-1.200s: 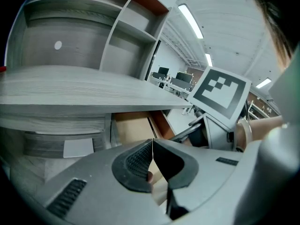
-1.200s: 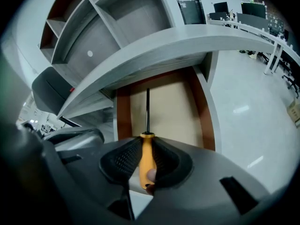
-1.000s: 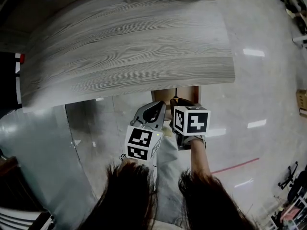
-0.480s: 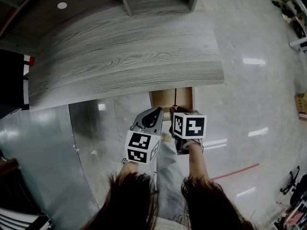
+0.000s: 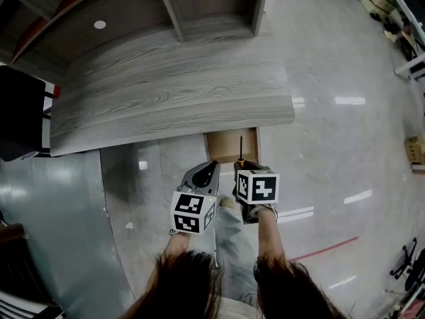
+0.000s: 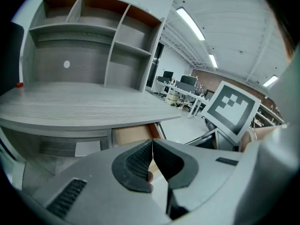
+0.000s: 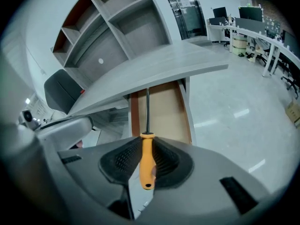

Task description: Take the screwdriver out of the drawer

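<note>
Head view: compared with a second ago, the left gripper (image 5: 211,167) and right gripper (image 5: 239,169) sit farther back from the grey wood-grain desk (image 5: 172,98). More of the open brown wooden drawer (image 5: 224,143) shows ahead of the jaws.

Left gripper view: its jaws are pressed together, with nothing between them.

Right gripper view: its jaws clamp the handle of the orange-handled, dark-shafted screwdriver (image 7: 146,159). The long axis runs straight ahead, tip toward the drawer.

Orange handle, dark shaft on the screwdriver (image 7: 146,158); grey wood-grain desk (image 5: 166,92); light brown drawer (image 7: 163,108) inside; pale grey floor (image 5: 345,145).

Grey wood desk (image 5: 172,92), glossy floor (image 5: 345,138)
</note>
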Demonstrator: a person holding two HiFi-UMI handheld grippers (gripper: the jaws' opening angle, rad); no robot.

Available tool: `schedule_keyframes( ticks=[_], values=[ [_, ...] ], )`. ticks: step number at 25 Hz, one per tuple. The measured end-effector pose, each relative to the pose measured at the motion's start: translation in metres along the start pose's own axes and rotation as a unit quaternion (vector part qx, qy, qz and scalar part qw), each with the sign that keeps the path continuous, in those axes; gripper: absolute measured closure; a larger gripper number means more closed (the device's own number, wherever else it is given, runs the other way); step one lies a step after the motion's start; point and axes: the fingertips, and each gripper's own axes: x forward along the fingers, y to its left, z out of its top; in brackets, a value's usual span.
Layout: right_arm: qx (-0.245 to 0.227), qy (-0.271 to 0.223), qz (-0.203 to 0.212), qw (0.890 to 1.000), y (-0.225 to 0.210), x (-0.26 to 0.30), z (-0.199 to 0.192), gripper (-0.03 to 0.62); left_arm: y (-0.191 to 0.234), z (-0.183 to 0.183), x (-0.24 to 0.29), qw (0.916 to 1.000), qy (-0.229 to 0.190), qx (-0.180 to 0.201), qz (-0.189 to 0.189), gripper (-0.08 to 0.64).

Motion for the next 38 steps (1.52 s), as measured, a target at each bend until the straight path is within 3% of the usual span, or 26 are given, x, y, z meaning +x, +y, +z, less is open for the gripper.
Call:
schedule_keyframes(
  ticks=[19,38],
  values=[
    [-0.063,-0.076,0.008,0.995,0.027,-0.106,0.012,0.509,-0.066,0.043,-0.063,0.9985,-0.032,0.044,-0.009,0.543],
    [-0.115,-0.171,-0.013,0.978,0.081,-0.196,0.010,0.509,-0.086,0.082,-0.161,0.9897,-0.111,0.089,-0.020,0.543]
  ],
)
